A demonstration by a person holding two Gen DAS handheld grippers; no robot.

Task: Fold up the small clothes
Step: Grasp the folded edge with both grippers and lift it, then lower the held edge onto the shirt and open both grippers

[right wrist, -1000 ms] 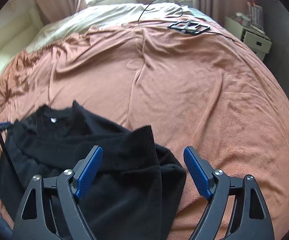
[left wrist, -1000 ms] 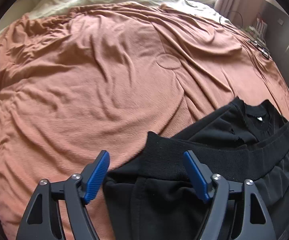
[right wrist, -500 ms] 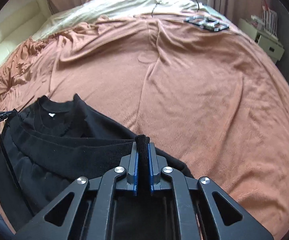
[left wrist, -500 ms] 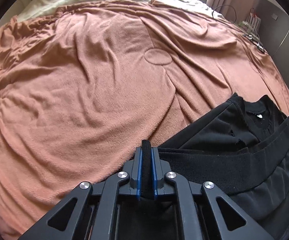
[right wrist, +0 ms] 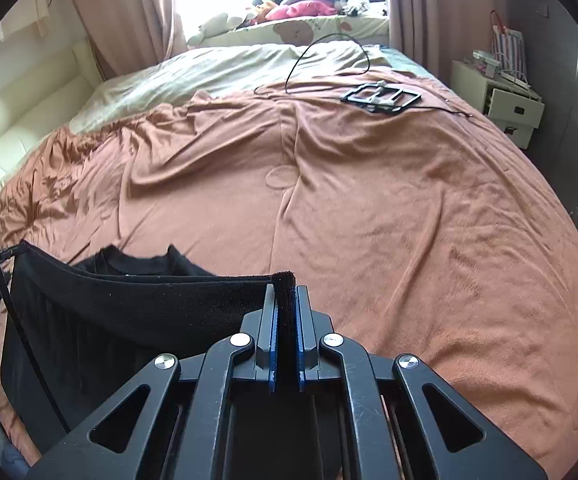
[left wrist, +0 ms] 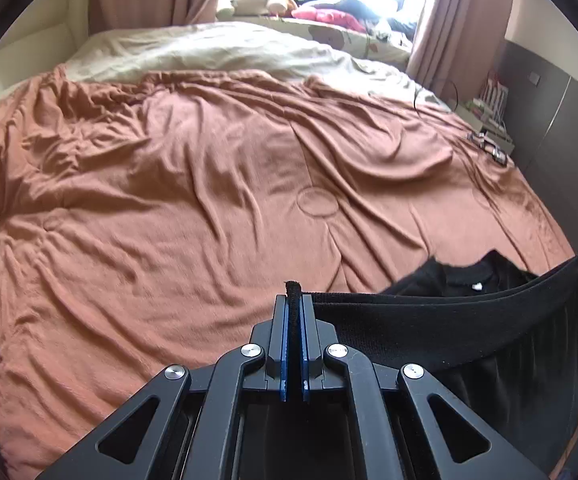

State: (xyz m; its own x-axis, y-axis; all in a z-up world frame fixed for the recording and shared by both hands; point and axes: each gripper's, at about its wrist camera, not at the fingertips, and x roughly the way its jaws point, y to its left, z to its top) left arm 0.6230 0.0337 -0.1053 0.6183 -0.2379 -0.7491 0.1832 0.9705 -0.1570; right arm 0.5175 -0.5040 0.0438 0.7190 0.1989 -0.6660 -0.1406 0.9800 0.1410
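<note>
Black garment point(left wrist: 469, 332) waistband stretched between both grippers, left gripper point(left wrist: 293, 300) and right gripper point(right wrist: 284, 292) jaws clamped on its corners

Both grippers closed on black garment's waistband point(left wrist: 429, 312), lifted, stretched taut

Black garment point(left wrist: 449, 332), ribbed waistband stretched taut, lifted above another black top point(left wrist: 469, 280).

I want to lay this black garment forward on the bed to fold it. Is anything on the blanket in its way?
Nothing visible is: the blanket ahead of the garment is bare. A black frame and cable lie far off.
</note>
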